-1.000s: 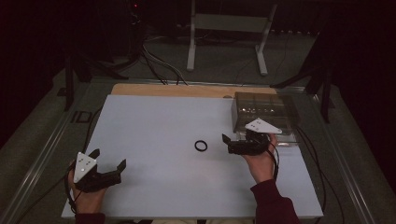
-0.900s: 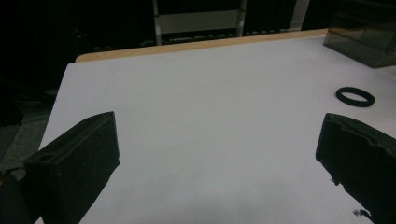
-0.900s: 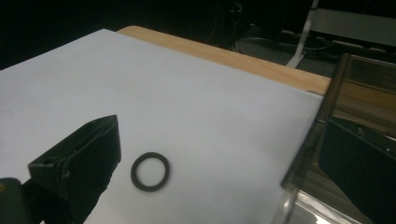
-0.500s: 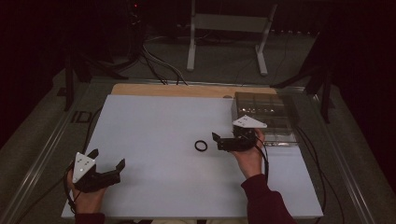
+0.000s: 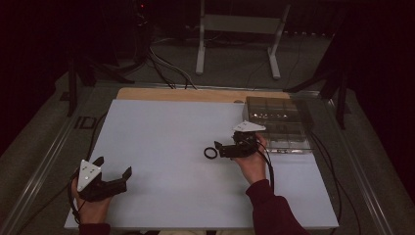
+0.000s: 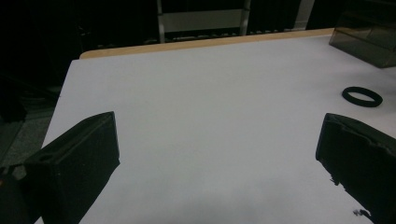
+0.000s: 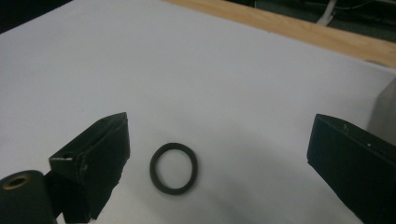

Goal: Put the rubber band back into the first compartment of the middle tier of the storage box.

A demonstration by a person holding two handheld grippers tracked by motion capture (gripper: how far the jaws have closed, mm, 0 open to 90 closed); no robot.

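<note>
The pick-up of the black ring (image 5: 211,152) looks barely begun: it lies flat on the white worktop (image 5: 161,142) just right of the middle of the high view, untouched. The right tongs (image 5: 219,148) sit just to its right, pointing at it. In the right gripper view the ring (image 7: 173,168) lies low in the frame between the two jaws, nearer the left one, and neither pad touches it. These jaws have just been closing a little yet stand released and wide. Closing on the ring and lifting it are left to do.

The left tongs (image 5: 113,172) rest at the lower left, spread and empty.

The ring is thin, matt and rubbery-looking, a plain round band. The worktop is smooth and matt with a wooden strip (image 5: 195,94) along its far edge. A clear plastic compartment box (image 5: 279,125) sits at the right.
</note>
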